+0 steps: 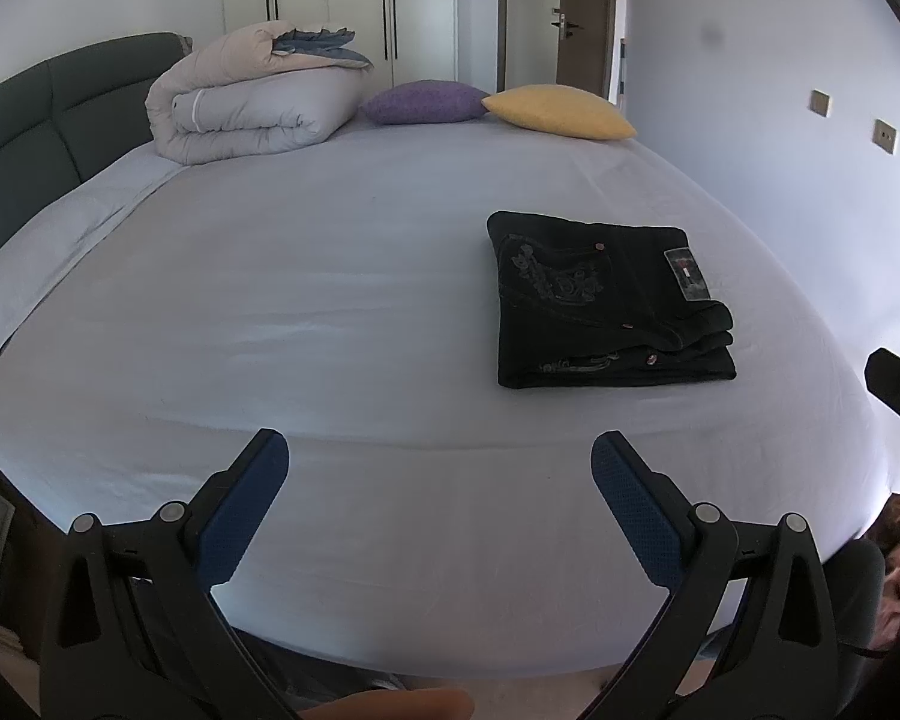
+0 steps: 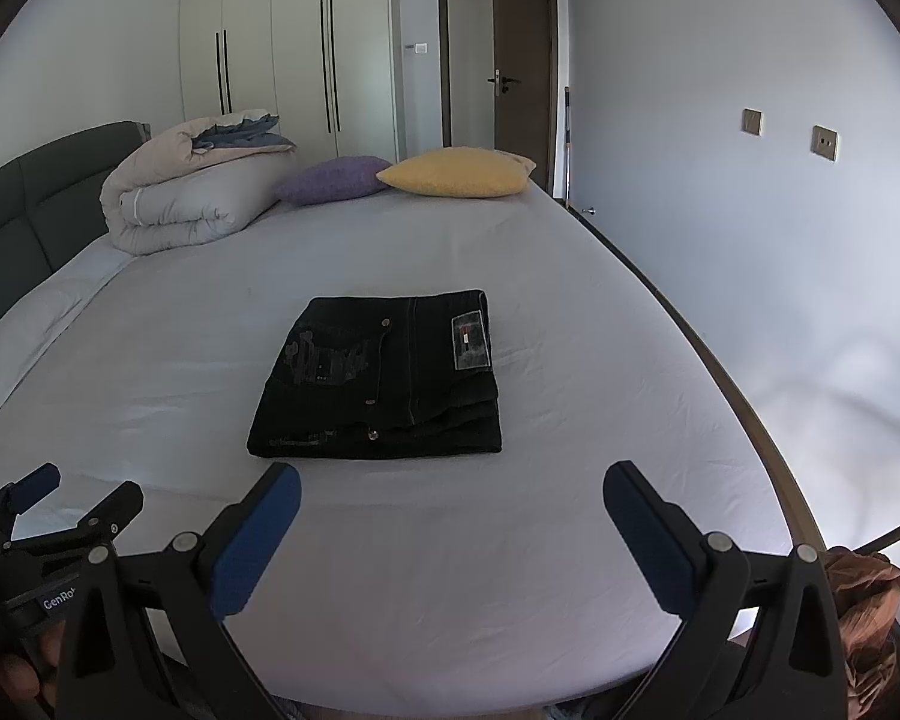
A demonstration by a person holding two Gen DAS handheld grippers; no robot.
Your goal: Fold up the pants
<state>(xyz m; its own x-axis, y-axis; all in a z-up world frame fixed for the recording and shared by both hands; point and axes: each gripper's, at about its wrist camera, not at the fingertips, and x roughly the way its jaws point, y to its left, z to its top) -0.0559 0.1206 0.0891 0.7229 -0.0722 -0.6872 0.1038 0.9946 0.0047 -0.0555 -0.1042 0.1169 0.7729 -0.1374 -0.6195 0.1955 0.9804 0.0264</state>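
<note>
The black pants (image 1: 606, 300) lie folded into a compact rectangle on the white bed sheet (image 1: 330, 312), with a label patch on top. They also show in the right wrist view (image 2: 384, 378). My left gripper (image 1: 441, 468) is open and empty, held above the sheet near the bed's front edge, to the left of the pants. My right gripper (image 2: 452, 489) is open and empty, just in front of the pants. The left gripper also shows at the left edge of the right wrist view (image 2: 84, 489).
A rolled duvet (image 1: 252, 96), a purple pillow (image 1: 420, 102) and a yellow pillow (image 1: 558, 111) lie at the far end of the bed. A dark headboard (image 1: 48, 114) runs along the left. A wall is close on the right. Brown cloth (image 2: 864, 612) lies by the bed's near right corner.
</note>
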